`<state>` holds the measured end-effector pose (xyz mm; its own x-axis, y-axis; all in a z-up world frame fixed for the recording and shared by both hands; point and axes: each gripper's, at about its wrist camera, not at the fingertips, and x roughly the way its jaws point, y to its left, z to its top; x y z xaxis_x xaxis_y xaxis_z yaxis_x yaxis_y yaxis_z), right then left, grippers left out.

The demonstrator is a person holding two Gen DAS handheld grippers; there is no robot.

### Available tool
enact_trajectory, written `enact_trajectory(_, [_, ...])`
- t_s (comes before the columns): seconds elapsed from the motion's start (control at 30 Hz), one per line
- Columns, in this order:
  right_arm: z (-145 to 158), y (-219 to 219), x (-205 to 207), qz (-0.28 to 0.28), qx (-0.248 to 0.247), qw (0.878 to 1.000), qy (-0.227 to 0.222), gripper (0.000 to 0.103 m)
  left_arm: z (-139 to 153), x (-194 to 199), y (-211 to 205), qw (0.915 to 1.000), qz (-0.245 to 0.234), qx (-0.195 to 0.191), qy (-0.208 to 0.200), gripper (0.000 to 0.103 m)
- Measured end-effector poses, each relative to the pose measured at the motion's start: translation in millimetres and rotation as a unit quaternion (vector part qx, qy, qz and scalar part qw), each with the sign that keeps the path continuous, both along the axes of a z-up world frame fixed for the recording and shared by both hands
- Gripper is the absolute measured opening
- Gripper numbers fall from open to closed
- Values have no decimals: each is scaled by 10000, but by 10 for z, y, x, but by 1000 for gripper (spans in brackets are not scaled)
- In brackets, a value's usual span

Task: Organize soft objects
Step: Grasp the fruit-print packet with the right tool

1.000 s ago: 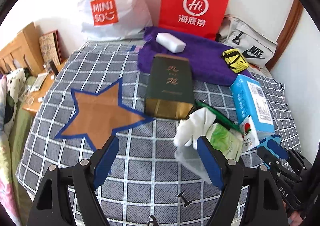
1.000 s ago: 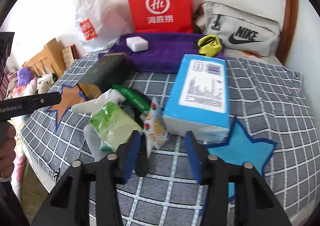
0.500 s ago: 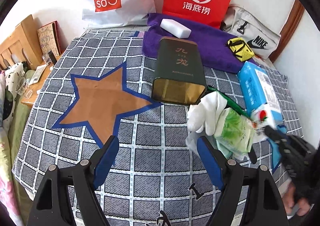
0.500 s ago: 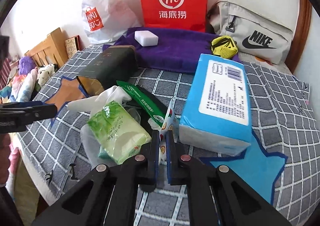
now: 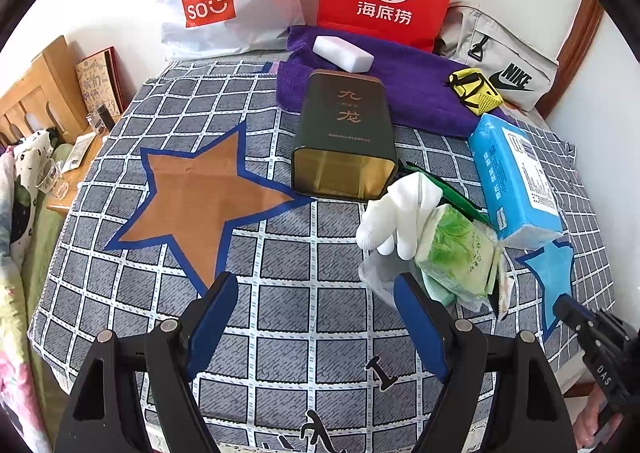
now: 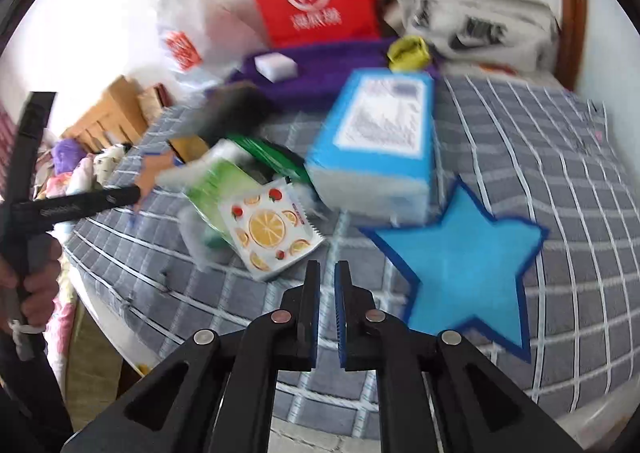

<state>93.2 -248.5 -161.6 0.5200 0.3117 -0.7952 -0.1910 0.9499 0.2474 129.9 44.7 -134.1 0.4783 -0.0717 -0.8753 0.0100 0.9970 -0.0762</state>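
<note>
Checked bedspread (image 5: 280, 313) is carrying the clutter; left gripper (image 5: 316, 317) is hovering with jaws spread; right gripper (image 6: 326, 307) is sitting nearly closed, holding nothing, near the fruit-print packet (image 6: 272, 231), probably its target.

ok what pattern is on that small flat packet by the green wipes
The packet is white, printed with orange slices and small red fruits, clearest in the right wrist view.

tin (image 5: 345, 141) lies behind glove (image 5: 394, 213) | tissue pack (image 5: 460, 253) right of glove | big box (image 5: 514, 181) further right | towel (image 5: 408, 89) behind tin, sponge (image 5: 343, 53) on it | fruit sachet (image 6: 272, 229) before tissue pack
</note>
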Motion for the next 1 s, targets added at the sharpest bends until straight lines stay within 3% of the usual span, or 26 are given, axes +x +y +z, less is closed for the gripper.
enact_trajectory(0.03, [-1,32,-12,55,42,10000,-66,14,-9,2,4,10000,15,-10,18,79])
enact_trajectory(0.13, [17,167,-9,210,58,9992,-341,68,-35,6,-5,10000,-10,5,55,79])
enact_trajectory(0.17, [24,207,-2,239,53,9986,-465,74,-45,7,-12,10000,-33,28,66,79])
enact_trajectory(0.3, [-64,365,167,513,88,9972,-540,80,-92,15,-10,9999,-100,35,116,79])
enact_trajectory(0.53, [-430,473,553,875,343,9956,7,80,-143,59,12,9996,-234,-109,108,79])
enact_trajectory(0.6, [-440,474,566,938,384,9948,-71,77,-153,80,4,9994,-280,-150,101,79])
enact_trajectory(0.67, [-408,444,564,1078,554,9926,-20,48,-165,102,-14,9992,-323,-193,91,79])
enact_trajectory(0.73, [-371,401,541,1038,676,9923,-22,41,-177,122,-39,9990,-378,-242,81,79])
enact_trajectory(0.87, [-279,359,429,1011,470,9937,-125,21,-189,166,-102,9985,-417,-335,80,79])
enact_trajectory(1.0, [-230,255,319,919,465,9946,-151,16,-144,175,-184,9976,-528,-441,-4,79])
